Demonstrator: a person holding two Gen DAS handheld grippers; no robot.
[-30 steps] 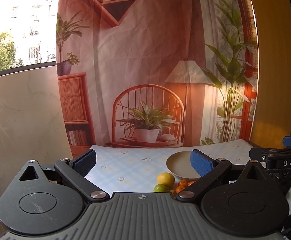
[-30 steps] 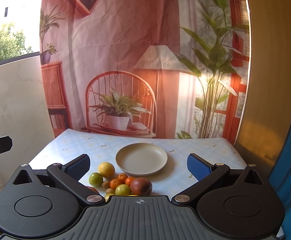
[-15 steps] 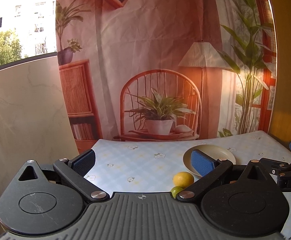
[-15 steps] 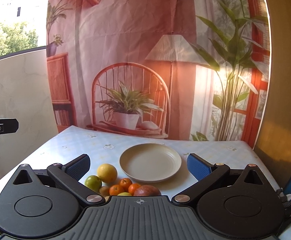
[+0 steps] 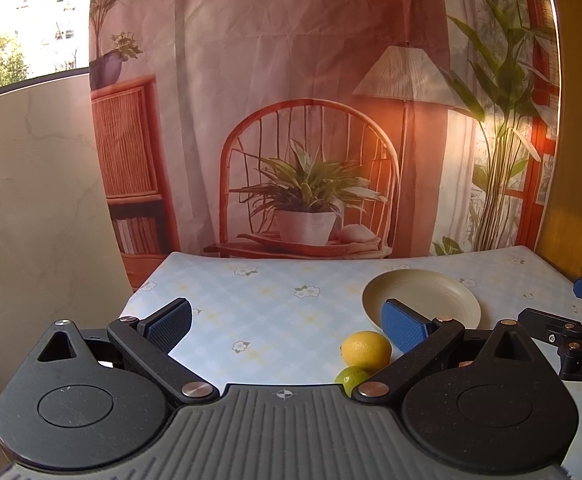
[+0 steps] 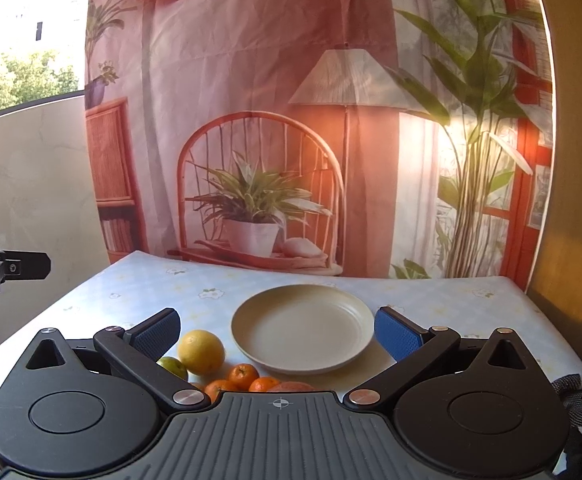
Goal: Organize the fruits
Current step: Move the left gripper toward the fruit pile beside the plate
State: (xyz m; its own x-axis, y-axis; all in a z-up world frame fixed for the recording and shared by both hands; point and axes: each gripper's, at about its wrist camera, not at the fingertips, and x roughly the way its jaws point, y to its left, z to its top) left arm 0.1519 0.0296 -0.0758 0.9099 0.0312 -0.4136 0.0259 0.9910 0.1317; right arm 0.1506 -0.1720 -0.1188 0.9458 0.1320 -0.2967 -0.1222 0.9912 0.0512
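1. Cream plate (image 6: pixel 302 328), empty, lies ahead between the right gripper (image 6: pixel 277 330) jaws, which stand wide apart, holding nothing.
2. Left gripper (image 5: pixel 287 326): jaws likewise spread, empty.
3. Fruit: lemon (image 6: pixel 201 351), lime (image 6: pixel 173 366), mandarins (image 6: pixel 243 376) clustered by the right gripper's left jaw, none plated.
4. Step, judged: approach; next, descend and close on one fruit.
5. Surface: floral-check tablecloth (image 5: pixel 275 304); printed backdrop (image 6: pixel 251 80) behind.
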